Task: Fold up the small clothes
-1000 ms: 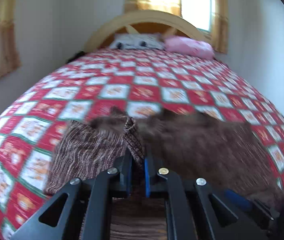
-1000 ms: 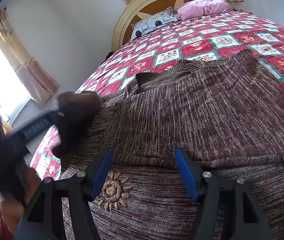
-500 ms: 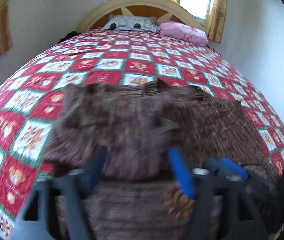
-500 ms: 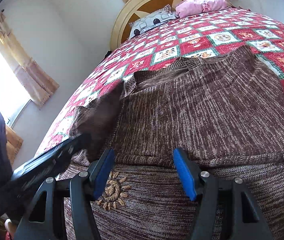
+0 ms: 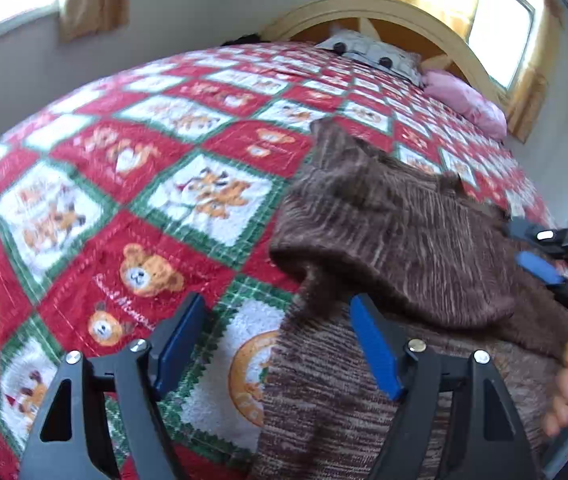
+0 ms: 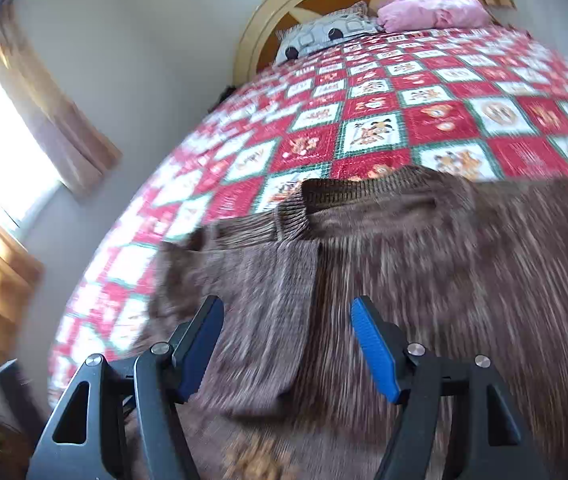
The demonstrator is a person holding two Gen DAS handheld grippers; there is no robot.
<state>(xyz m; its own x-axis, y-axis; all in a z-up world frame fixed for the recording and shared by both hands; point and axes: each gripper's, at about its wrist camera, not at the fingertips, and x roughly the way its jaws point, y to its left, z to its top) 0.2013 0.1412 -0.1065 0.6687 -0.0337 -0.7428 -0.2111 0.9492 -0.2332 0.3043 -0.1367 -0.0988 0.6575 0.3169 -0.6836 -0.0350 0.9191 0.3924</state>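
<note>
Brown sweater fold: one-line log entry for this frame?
stage: left sleeve folded in | brown sweater flat on quilt | left gripper open, empty | right gripper open, empty

Bed with a patchwork quilt — one knit garment lying on it

The bed (image 6: pixel 503 12) carries a red, white and green bear-print quilt (image 5: pixel 132 216); a brown knit sweater (image 6: pixel 423 272) lies flat on it, one sleeve folded over its body, and two pillows — a grey patterned pillow (image 6: pixel 323 36) beside a pink pillow (image 6: pixel 431 10) — rest against the arched headboard.
</note>
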